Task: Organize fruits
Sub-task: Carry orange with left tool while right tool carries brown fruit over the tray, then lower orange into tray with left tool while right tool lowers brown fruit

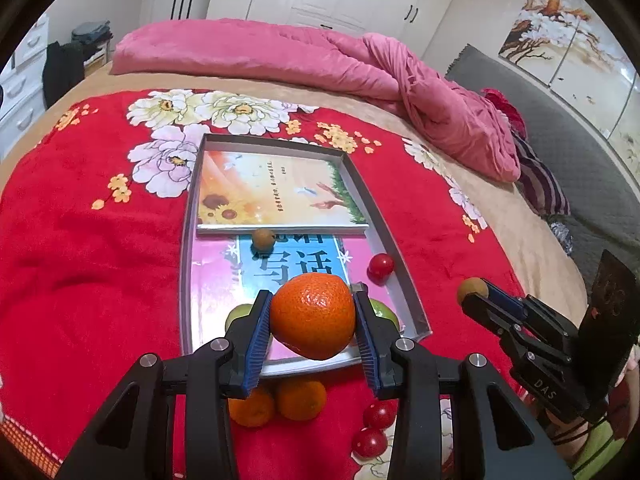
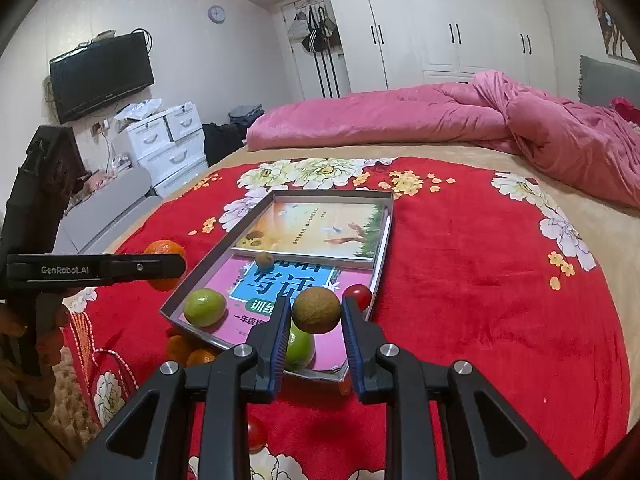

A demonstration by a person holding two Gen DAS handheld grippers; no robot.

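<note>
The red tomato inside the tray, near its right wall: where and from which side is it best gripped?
Grip the red tomato across its round middle, coming from above; the tray wall stands close on its right, so a sideways approach looks blocked.

Wide bed (image 1: 532, 240) with tan sheet carries everything. Red plush blanket with white and yellow flower print (image 1: 80, 260) is spread over its near part. Rumpled pink quilt (image 1: 280, 56) lies along the far side, bunched at the right end. Shallow grey rectangular cardboard tray (image 1: 400, 256) sits on the red blanket, middle. Directly on the blanket just in front of the tray's near edge: two small orange mandarins (image 1: 300, 398) touching side by side, and two small red cherry tomatoes (image 1: 378, 414) close together to their right. Dark striped cloth (image 1: 540, 184) lies past the quilt's right end.
</note>
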